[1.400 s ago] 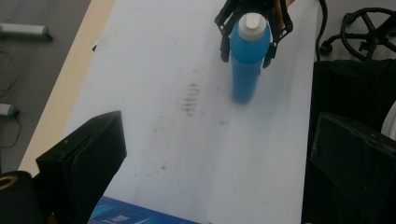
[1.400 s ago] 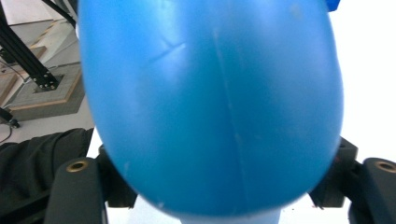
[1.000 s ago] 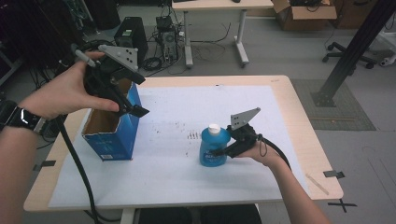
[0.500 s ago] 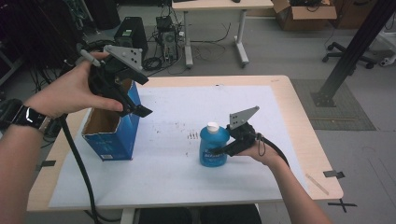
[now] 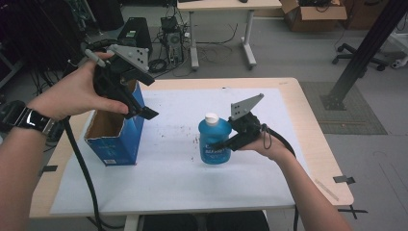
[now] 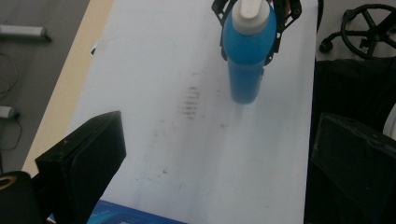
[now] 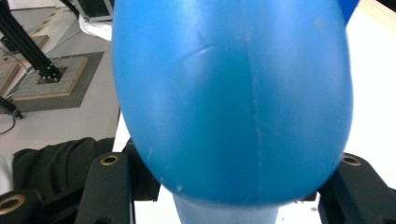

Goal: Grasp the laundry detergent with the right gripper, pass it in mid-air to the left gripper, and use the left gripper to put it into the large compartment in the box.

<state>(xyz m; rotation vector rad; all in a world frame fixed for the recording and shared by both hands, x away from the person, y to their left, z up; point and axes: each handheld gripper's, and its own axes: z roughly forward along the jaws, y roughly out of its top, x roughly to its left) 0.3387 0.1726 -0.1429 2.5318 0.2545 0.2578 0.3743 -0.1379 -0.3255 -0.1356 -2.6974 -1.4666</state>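
The right tool [image 5: 222,143] is clamped on the blue bottle [image 5: 214,142], upright near the counter's [image 5: 288,91] middle, white cap [image 5: 211,117] pointing up. The left tool [image 5: 139,111] gapes empty above the blue box [image 5: 115,137].

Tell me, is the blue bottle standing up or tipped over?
Standing up: the blue bottle has its white cap on top, gripped by the right gripper.
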